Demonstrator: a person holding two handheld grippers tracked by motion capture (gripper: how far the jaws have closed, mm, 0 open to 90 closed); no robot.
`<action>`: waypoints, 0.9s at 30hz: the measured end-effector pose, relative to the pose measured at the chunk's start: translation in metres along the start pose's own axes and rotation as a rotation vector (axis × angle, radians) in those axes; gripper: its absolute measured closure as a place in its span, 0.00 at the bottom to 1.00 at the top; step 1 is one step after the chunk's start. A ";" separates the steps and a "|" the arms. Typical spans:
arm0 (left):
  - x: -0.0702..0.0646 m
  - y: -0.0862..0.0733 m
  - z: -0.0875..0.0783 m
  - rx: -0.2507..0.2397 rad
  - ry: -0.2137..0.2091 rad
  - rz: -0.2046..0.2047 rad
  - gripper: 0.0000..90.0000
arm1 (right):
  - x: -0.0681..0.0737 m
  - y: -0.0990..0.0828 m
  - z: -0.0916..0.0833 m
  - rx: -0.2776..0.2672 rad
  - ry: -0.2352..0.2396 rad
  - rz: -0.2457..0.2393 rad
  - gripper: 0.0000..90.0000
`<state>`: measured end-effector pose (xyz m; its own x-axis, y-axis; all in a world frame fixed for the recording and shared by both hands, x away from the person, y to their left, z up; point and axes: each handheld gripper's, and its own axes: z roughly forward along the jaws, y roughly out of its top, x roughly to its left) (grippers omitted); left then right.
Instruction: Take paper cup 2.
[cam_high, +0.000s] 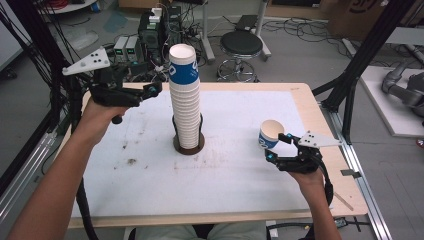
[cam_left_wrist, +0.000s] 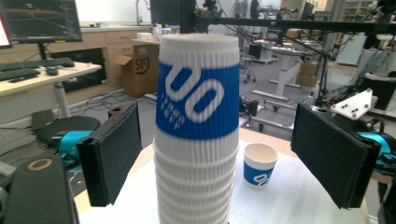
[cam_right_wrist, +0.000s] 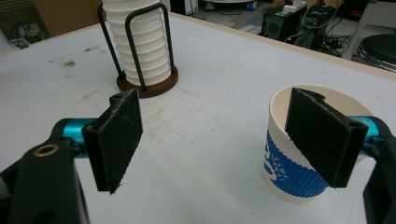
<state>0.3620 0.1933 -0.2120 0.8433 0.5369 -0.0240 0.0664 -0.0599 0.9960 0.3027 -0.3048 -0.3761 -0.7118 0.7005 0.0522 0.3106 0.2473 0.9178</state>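
1. Work in hand: pulling cups off the stack of ribbed paper cups (cam_high: 184, 100) and standing them singly on the white table mat (cam_high: 150, 180). That's my read.
2. The stack sits upside down in a wire cup holder (cam_high: 189, 140) with a round wooden base, mid-table. The wire uprights keep the tall column from toppling when the top cup gets tugged.
3. Left gripper (cam_high: 150, 91): spread wide, holding nothing. In the left gripper view its pads (cam_left_wrist: 116, 154) straddle the top cup's blue band (cam_left_wrist: 198, 100), apart from it on both sides. It's lined up high so only the top cup gets pinched, not the ones nested under it.
4. Single paper cup (cam_high: 270, 134) stands upright, mouth up, on the mat well right of the stack.
5. Right gripper (cam_high: 278, 148): released, jaws wide. In the right gripper view one pad (cam_right_wrist: 322, 135) is at the cup's (cam_right_wrist: 299, 168) rim; can't tell if it touches. The other pad hangs over bare mat.
6. Judgement: the cup stands on its own; the right side looks done with it.
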 end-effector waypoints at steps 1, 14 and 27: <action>0.000 0.000 0.000 0.000 0.000 0.000 0.18 | 0.000 0.000 0.000 -0.001 0.000 0.000 0.22; 0.007 0.033 0.036 0.050 0.011 0.008 0.18 | 0.000 -0.001 -0.002 -0.003 0.001 0.006 0.22; 0.005 0.037 0.066 0.119 0.024 0.004 0.19 | 0.000 -0.001 -0.002 -0.001 0.005 0.011 0.22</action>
<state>0.4039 0.1384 -0.1811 0.8305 0.5567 -0.0161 0.1267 -0.1607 0.9788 0.3012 -0.3064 -0.3765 -0.7119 0.6994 0.0639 0.3174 0.2393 0.9176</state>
